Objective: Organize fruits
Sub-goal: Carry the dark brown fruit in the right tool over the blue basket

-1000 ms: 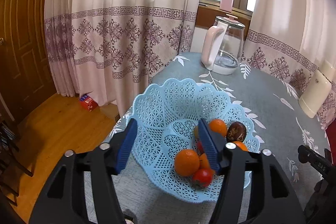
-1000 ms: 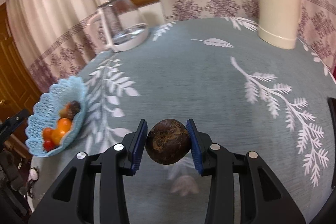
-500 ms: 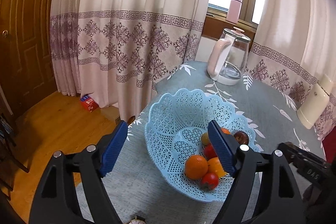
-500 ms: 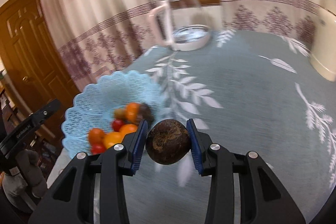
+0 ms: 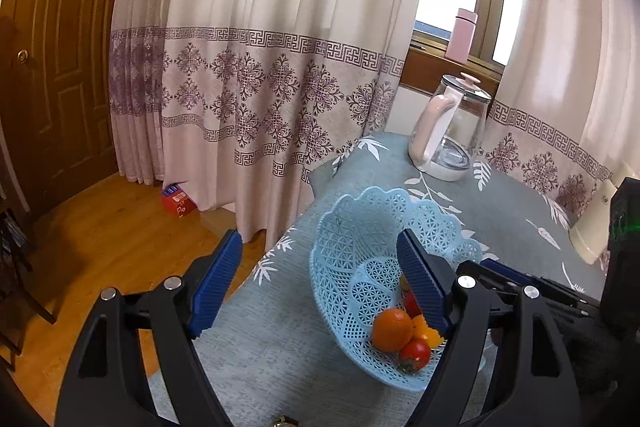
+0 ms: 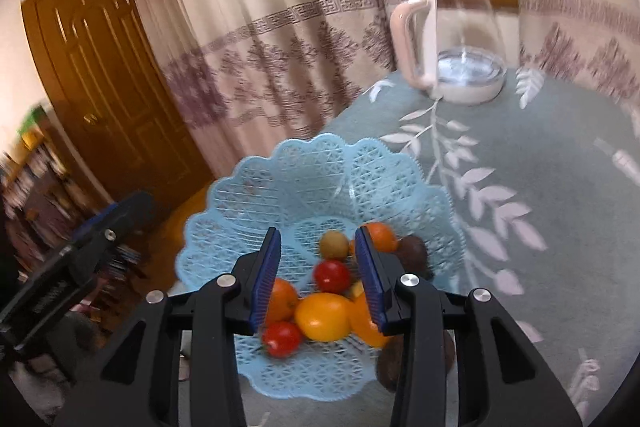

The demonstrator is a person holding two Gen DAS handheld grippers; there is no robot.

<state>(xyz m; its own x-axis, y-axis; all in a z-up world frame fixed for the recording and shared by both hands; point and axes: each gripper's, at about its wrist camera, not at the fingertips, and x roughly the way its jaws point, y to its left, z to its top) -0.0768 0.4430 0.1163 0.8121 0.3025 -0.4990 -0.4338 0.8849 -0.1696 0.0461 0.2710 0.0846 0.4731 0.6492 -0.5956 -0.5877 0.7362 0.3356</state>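
A light blue lattice basket (image 6: pixel 304 151) sits near the table's corner with oranges, red tomatoes (image 6: pixel 332 275), a small yellow-green fruit and a dark brown fruit (image 6: pixel 414 250) inside. My right gripper (image 6: pixel 318 233) hovers just above the fruits, open, with nothing between its pads. A second dark brown fruit (image 6: pixel 386 367) shows low at the basket's near rim, partly hidden behind the right finger. In the left wrist view the basket (image 5: pixel 360 197) lies right of centre and my left gripper (image 5: pixel 316 247) stands wide open beside it, empty. The right gripper (image 5: pixel 516 281) reaches in from the right.
A glass kettle (image 5: pixel 448 131) with a pink handle stands at the table's far edge, and a cream thermos (image 5: pixel 596 227) at the right. Curtains hang close behind the table. The table edge and wooden floor drop away left of the basket. A red box (image 5: pixel 176 201) lies on the floor.
My right gripper carried the dark fruit over the basket and opened, letting it go. The left gripper drew back from the basket toward the table's edge.
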